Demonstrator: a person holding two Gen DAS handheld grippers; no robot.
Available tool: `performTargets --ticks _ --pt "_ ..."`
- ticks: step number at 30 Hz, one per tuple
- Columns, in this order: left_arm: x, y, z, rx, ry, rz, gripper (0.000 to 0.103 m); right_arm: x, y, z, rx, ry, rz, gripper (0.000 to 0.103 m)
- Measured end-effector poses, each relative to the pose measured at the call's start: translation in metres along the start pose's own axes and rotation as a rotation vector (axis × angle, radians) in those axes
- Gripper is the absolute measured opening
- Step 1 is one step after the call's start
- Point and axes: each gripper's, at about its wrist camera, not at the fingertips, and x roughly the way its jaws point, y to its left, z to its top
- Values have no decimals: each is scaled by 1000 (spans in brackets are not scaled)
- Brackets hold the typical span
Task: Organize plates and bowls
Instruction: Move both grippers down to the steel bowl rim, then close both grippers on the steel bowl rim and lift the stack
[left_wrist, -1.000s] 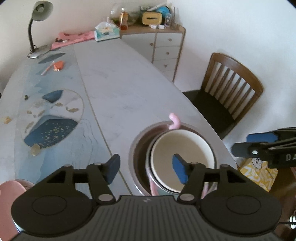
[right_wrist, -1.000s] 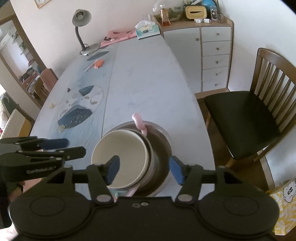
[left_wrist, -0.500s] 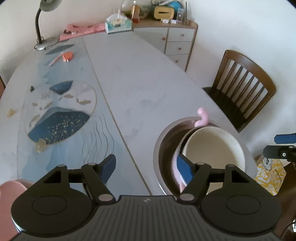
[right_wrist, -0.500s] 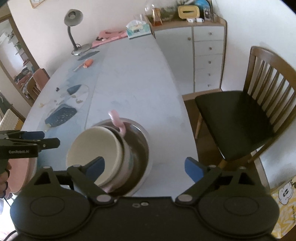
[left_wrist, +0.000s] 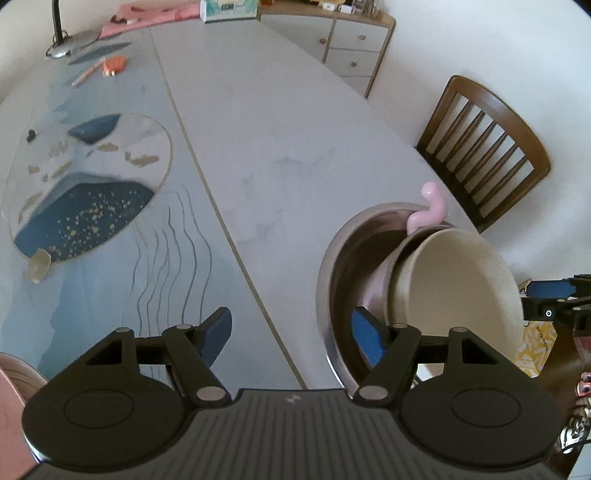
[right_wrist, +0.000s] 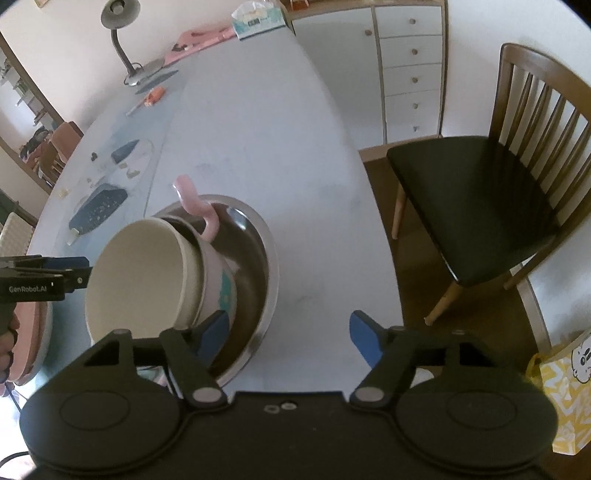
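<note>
A steel bowl (left_wrist: 334, 266) (right_wrist: 264, 258) stands near the table's right front edge. Inside it a pink handled bowl (right_wrist: 218, 280) (left_wrist: 430, 212) holds a cream bowl (left_wrist: 461, 280) (right_wrist: 140, 273), nested and tilted. My left gripper (left_wrist: 291, 330) is open and empty, low over the table, its right finger by the steel bowl's rim. My right gripper (right_wrist: 288, 332) is open and empty, straddling the steel bowl's right rim. A stack of pink plates (right_wrist: 31, 339) (left_wrist: 13, 398) lies at the front left, beneath the left gripper.
A wooden chair (right_wrist: 480, 192) stands right of the table, a white drawer cabinet (right_wrist: 406, 66) behind. A blue painted mat (left_wrist: 85, 184), lamp (right_wrist: 122, 40), tissue box (right_wrist: 258, 18) and small items sit on the far table. A yellow bag (right_wrist: 565, 387) is on the floor.
Both grippers opened wider. The left gripper moved left, away from the bowls; the right gripper shifted right. The nested bowls now sit tilted in the steel bowl.
</note>
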Motion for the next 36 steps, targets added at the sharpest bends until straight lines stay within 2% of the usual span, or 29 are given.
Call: performTargets --ticks 2,5,8,12,21,26,36 --pt "3 2 0 -12 9 -15 70 4 1 2 -5 11 6 67" --pt "7 3 1 -18 26 -28 62 9 2 4 -12 29 6 60" --pt "12 3 1 -26 41 -31 60 14 2 4 -11 43 9 56" --pt "16 0 1 -37 68 -41 40 20 3 6 -4 62 6 42" --pt "11 -9 3 -37 75 -63 14 24 11 9 -11 84 0 22" --pt "7 -15 2 -12 70 -44 10 22 19 9 -35 83 -16 15" --pt "2 -20 0 -15 68 -6 9 22 30 10 -58 90 -55 14"
